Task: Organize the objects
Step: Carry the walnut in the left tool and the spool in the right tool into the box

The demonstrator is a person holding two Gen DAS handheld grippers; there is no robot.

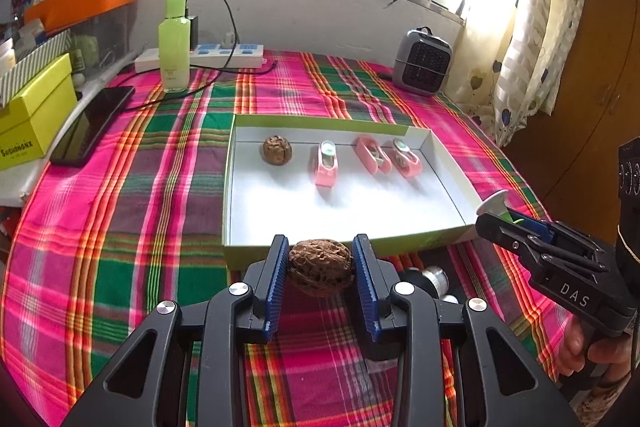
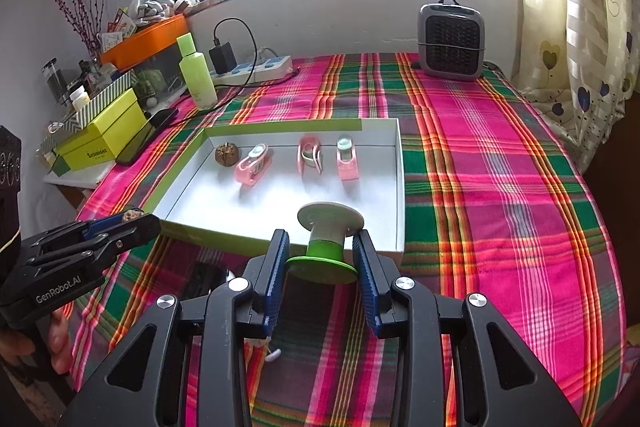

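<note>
Left wrist view: the left gripper [image 1: 321, 267] clamps a walnut [image 1: 321, 266] between its blue ridged pads, the nut's longer axis running across from pad to pad. The held walnut hangs just short of the near wall of the shallow white tray [image 1: 456, 201], which lies ahead of the jaws on the plaid cloth [image 1: 120, 227]. Inside, along the far wall, stand a second walnut [image 1: 277, 150] at the left end and three pink clips [image 1: 327, 163] to its right.

Right wrist view: the right gripper [image 2: 322, 265] grips a green-and-white spool [image 2: 327, 243] by its green flange, the spool's axis pointing forward and up toward the tray, its white end already over the near wall.

Judged relation: both loads lie in front of the tray's open floor, each needing a forward carry over the near wall. The left hand is nearer the tray's left end, where the matching walnut sits; the right hand faces the bare floor in front of the clips.
</note>
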